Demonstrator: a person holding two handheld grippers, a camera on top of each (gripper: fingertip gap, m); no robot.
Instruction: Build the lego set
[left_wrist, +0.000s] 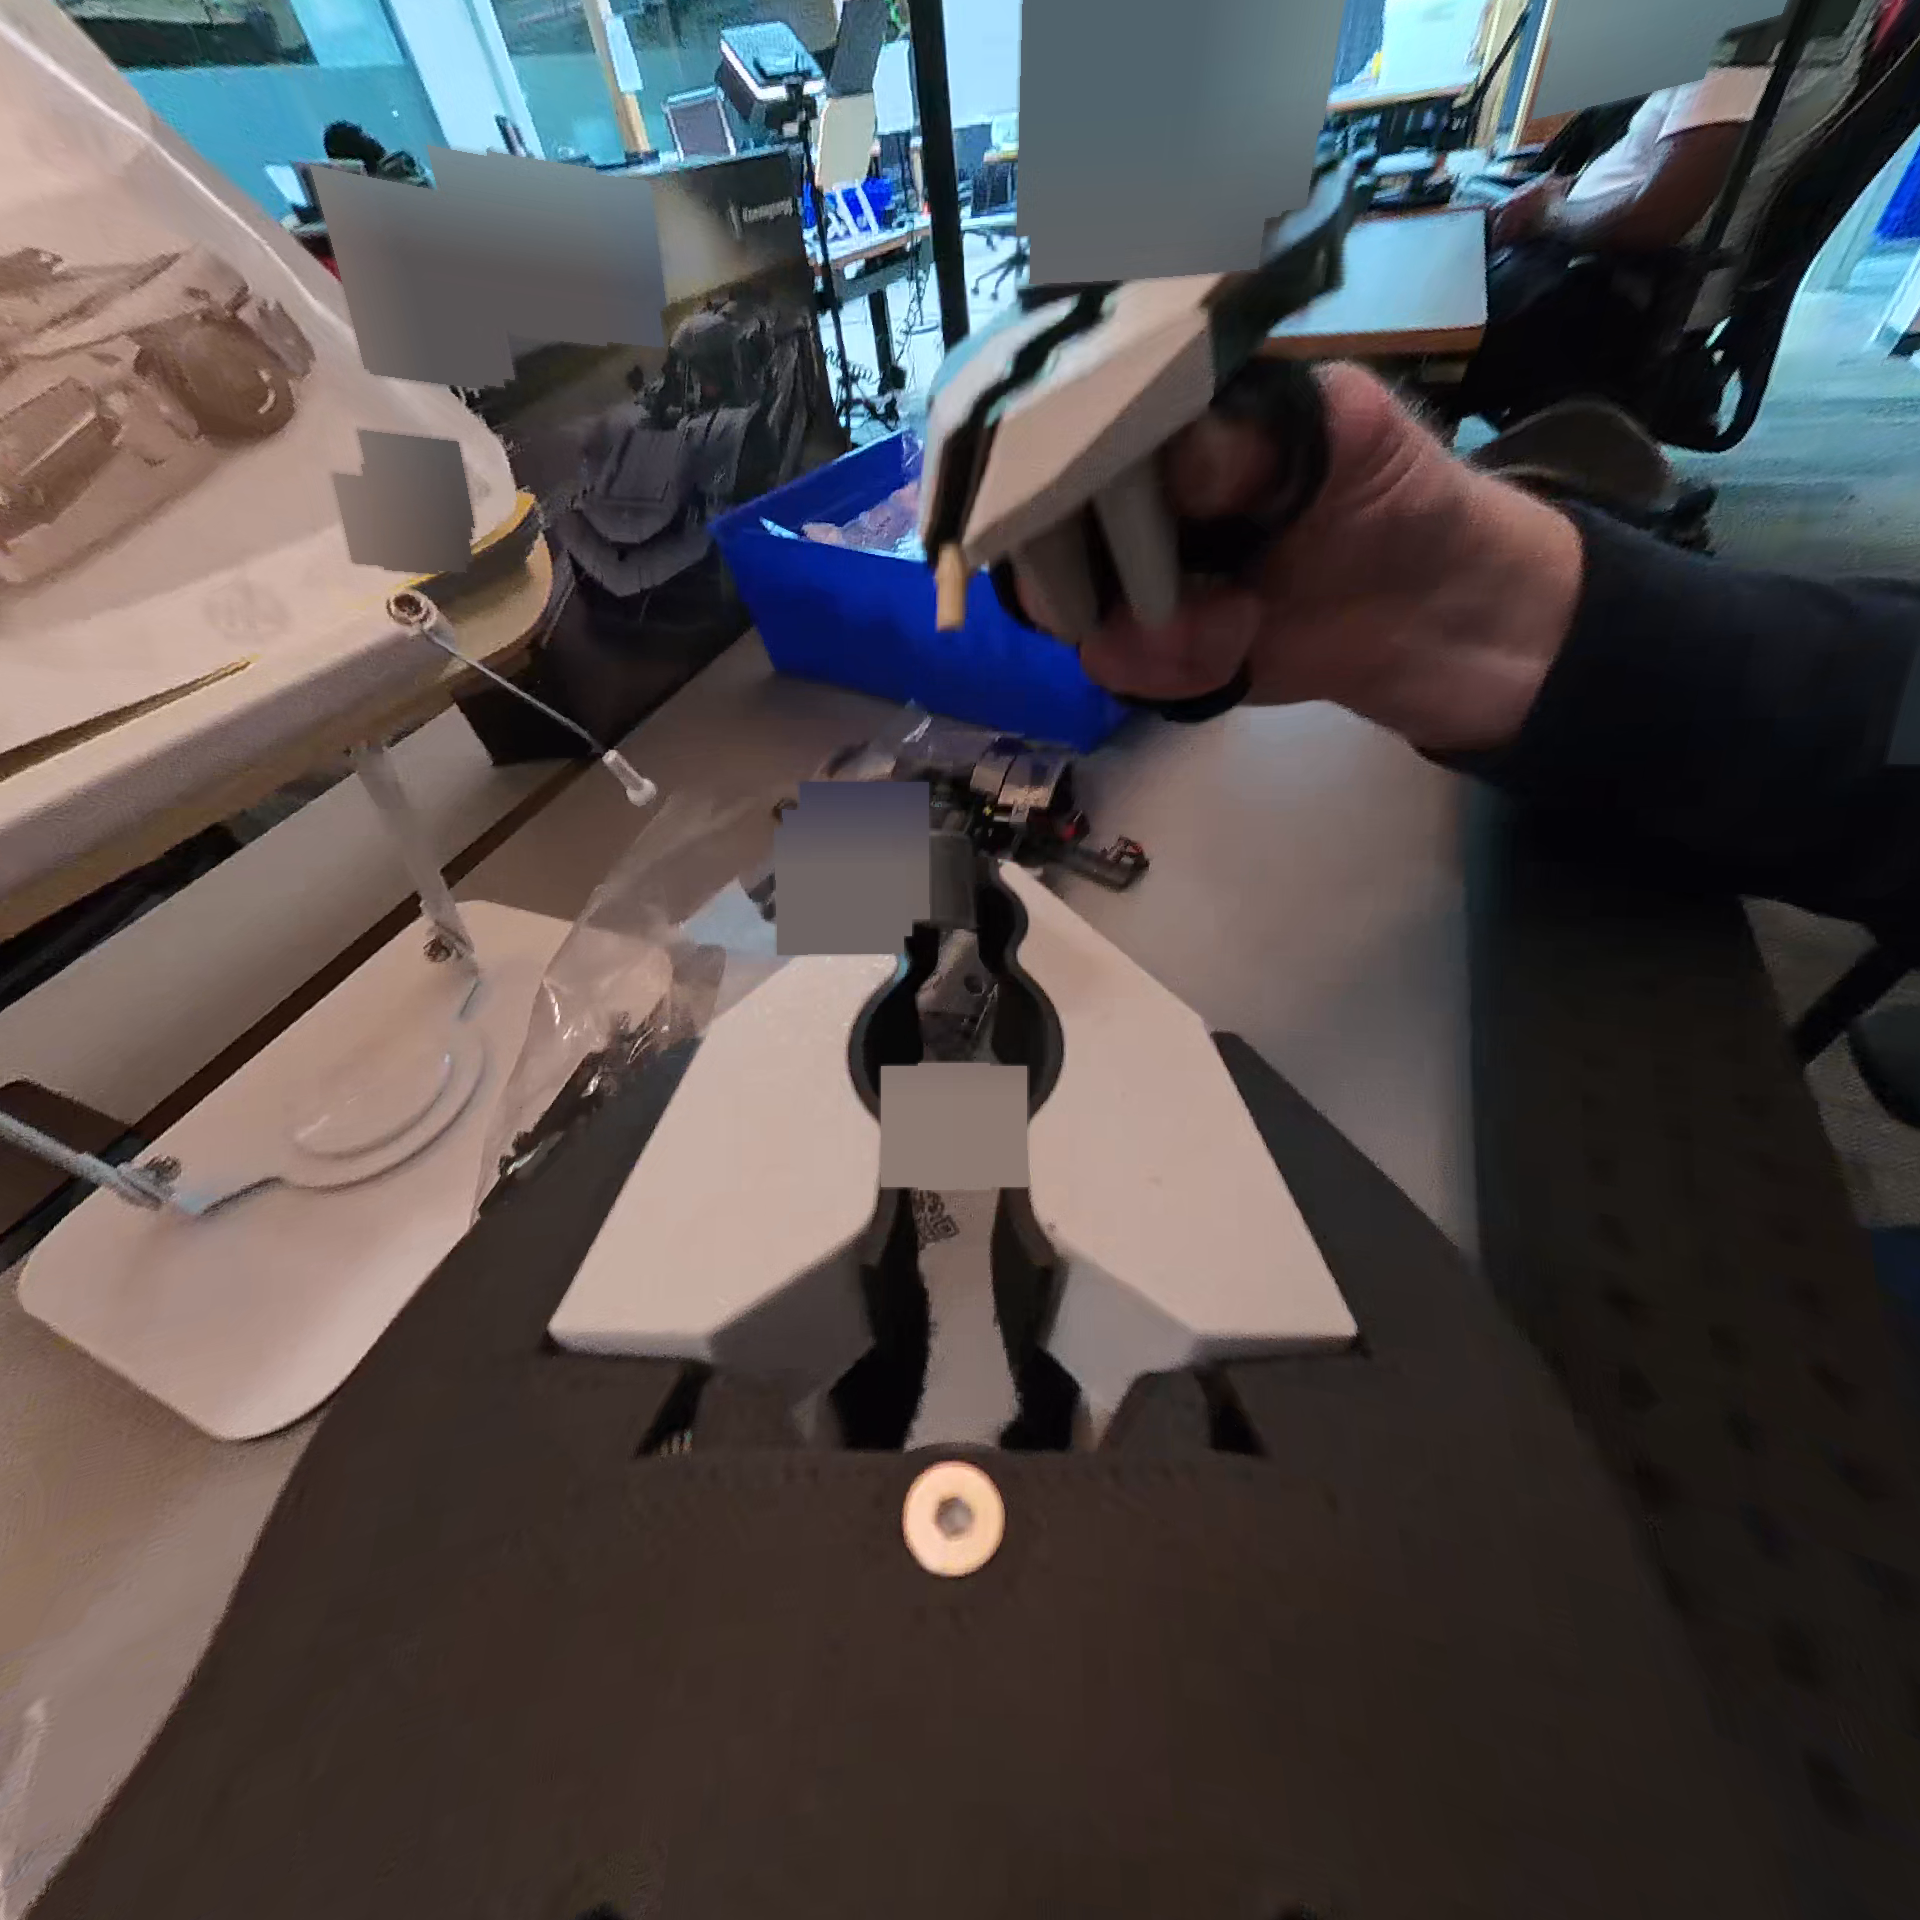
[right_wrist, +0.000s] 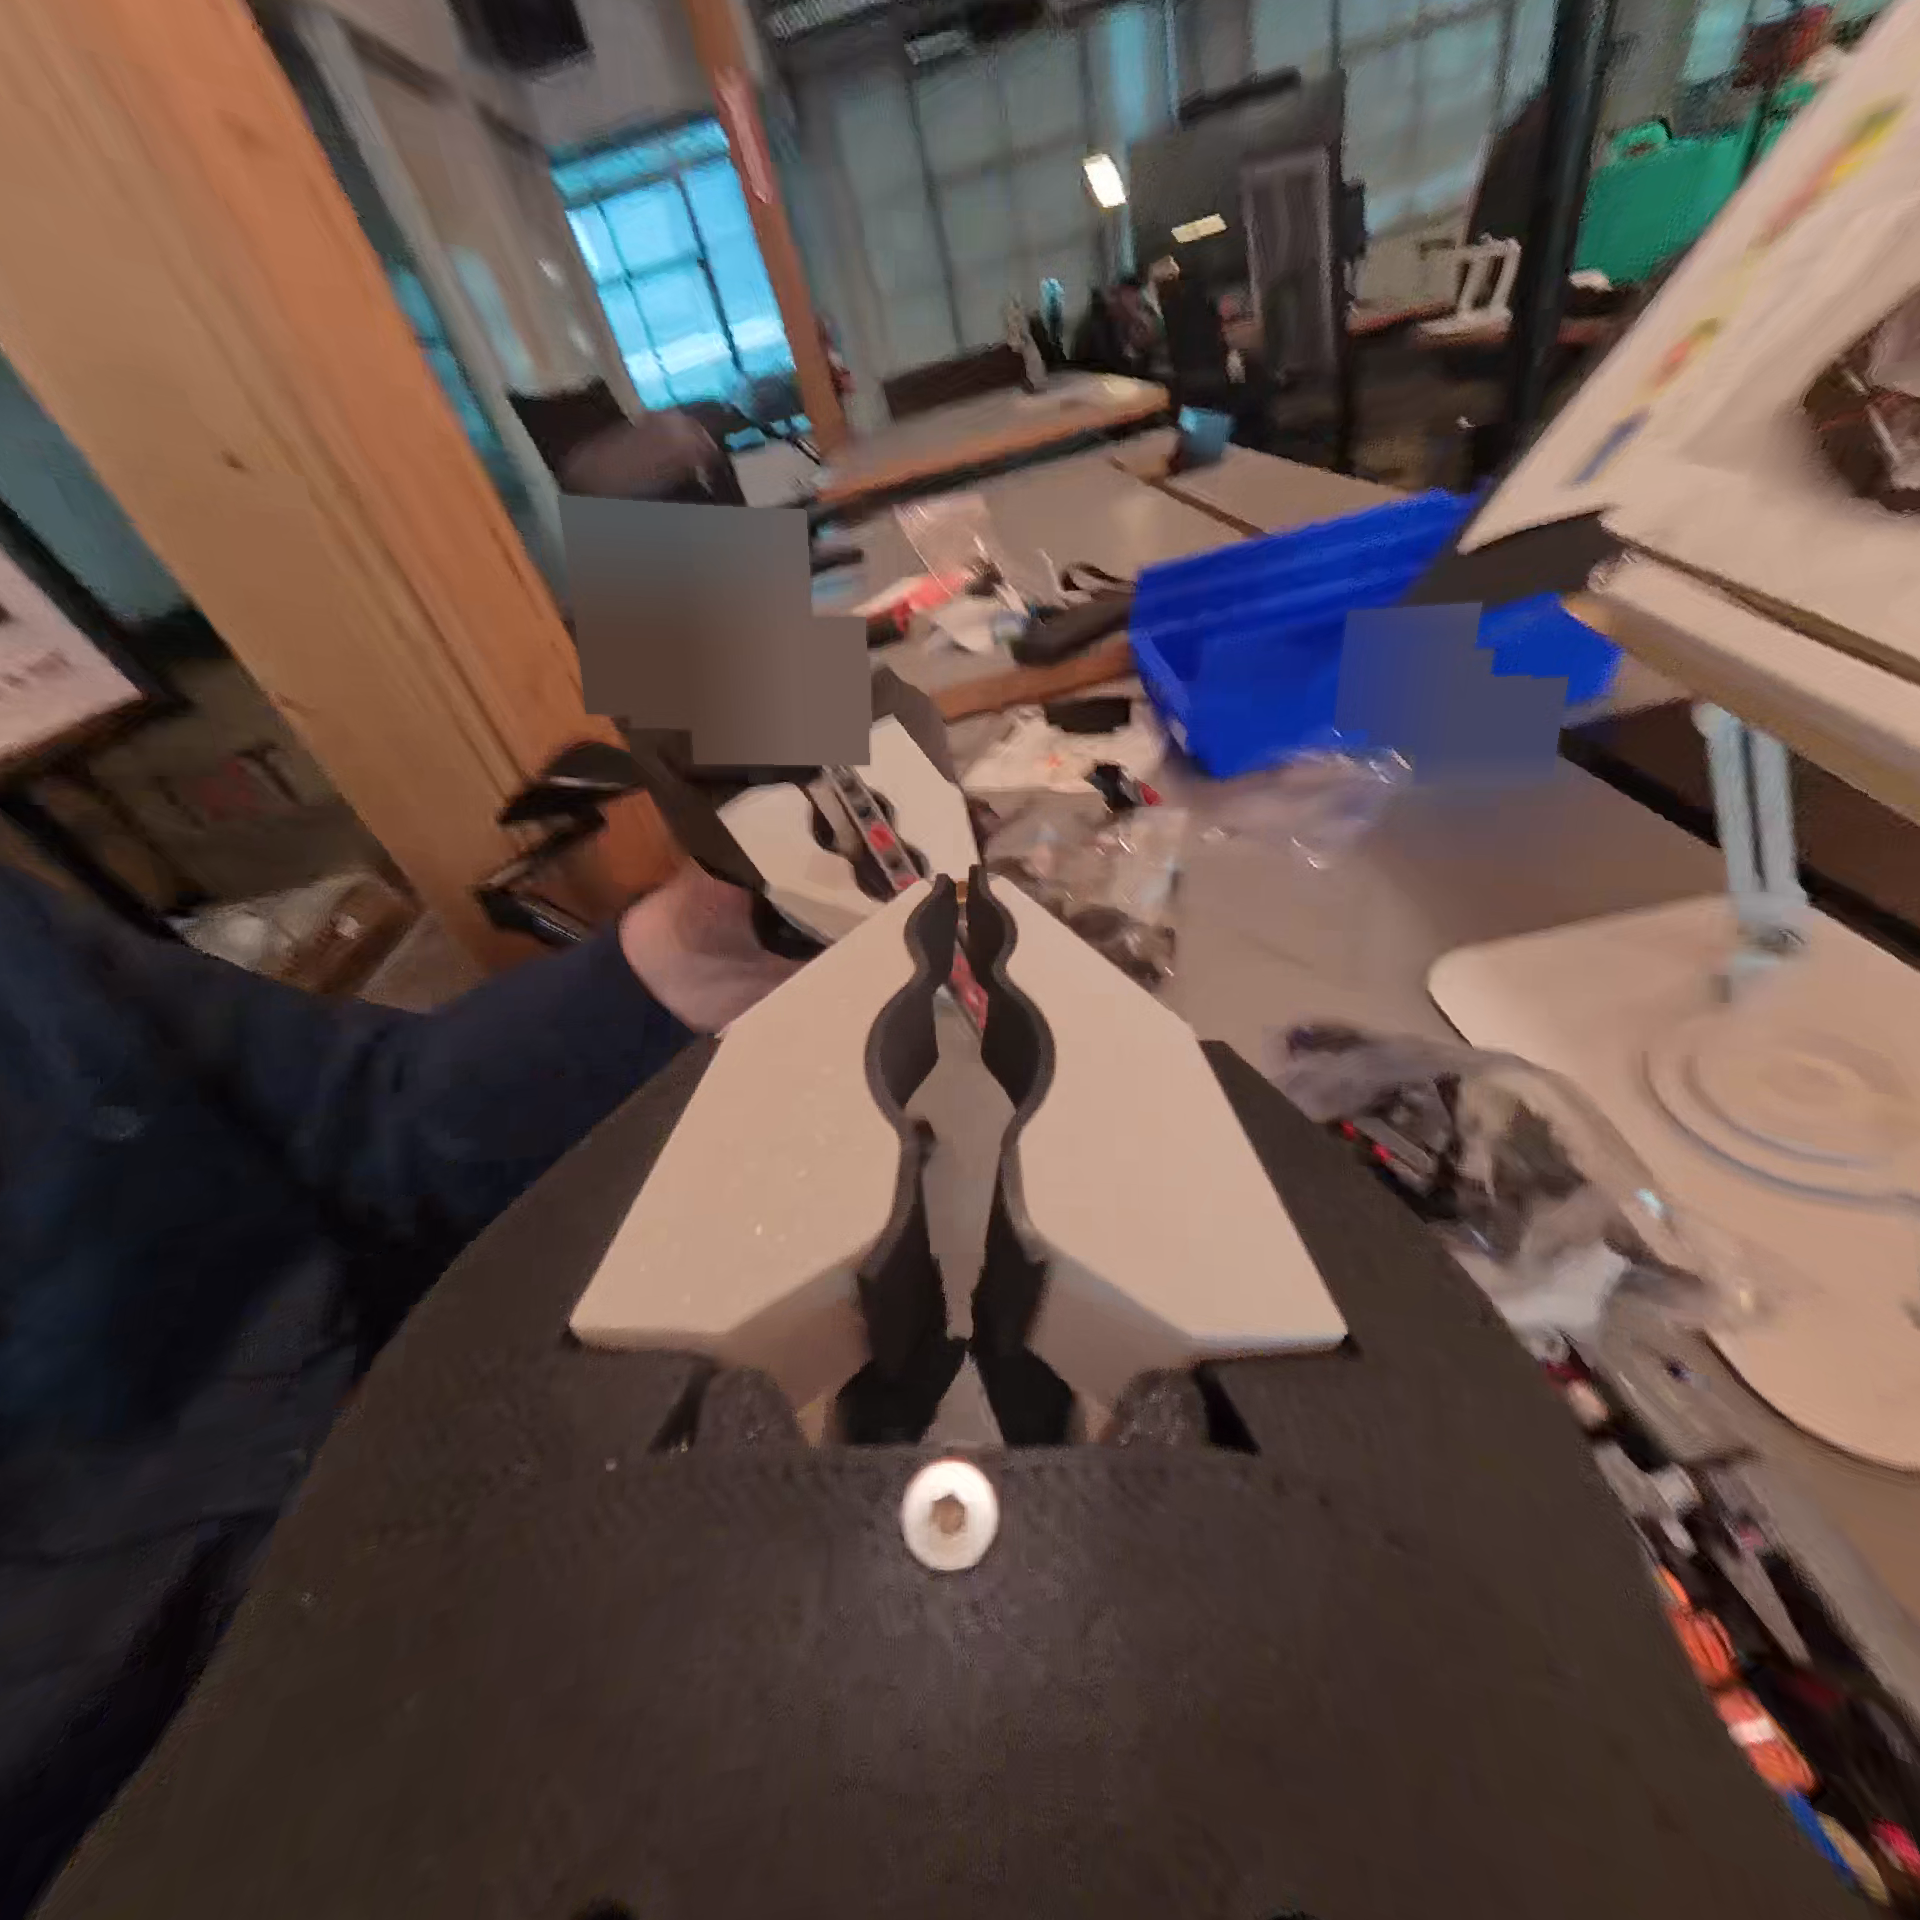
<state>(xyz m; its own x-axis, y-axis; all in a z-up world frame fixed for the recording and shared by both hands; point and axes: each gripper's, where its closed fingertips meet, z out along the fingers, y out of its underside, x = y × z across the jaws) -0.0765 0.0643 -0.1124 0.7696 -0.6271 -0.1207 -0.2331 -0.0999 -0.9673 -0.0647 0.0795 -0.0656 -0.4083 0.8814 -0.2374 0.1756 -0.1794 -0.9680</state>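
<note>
Grey table (left_wrist: 1299, 935) w/ blue bin (left_wrist: 883, 623), open workshop.

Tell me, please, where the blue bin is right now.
In the left wrist view the blue bin sits on the table's far side, behind the dark lego assembly and below the right gripper.
</note>
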